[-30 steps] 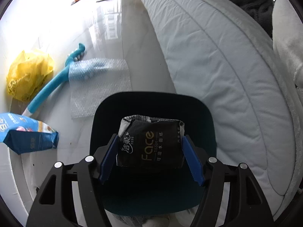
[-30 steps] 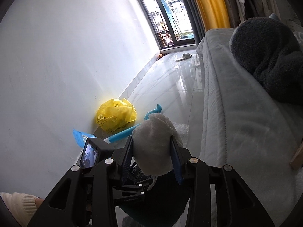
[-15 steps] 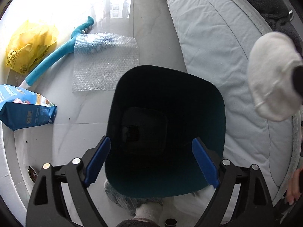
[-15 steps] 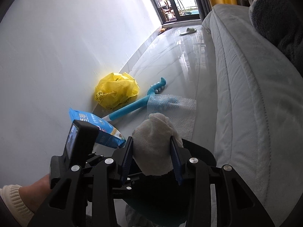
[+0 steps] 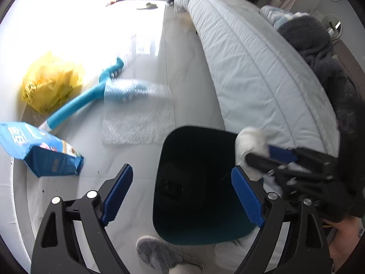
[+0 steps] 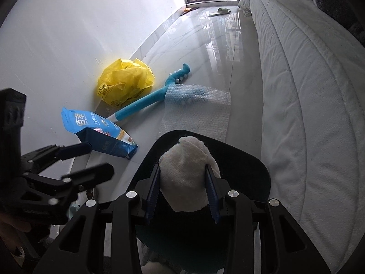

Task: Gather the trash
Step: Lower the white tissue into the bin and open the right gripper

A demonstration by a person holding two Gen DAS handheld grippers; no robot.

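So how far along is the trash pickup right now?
Done: a dark pack lies in the bin, and the left tongs are open, empty. In hand: the right tongs grip a white wad above the bin. Left: yellow bag, blue pack, bubble wrap.

Not much you can actually read here tbh. The blue snack bag on the floor has big white Chinese characters on its face, too skewed to make out, and the yellow plastic bag has dark print that's just crumpled smudges.
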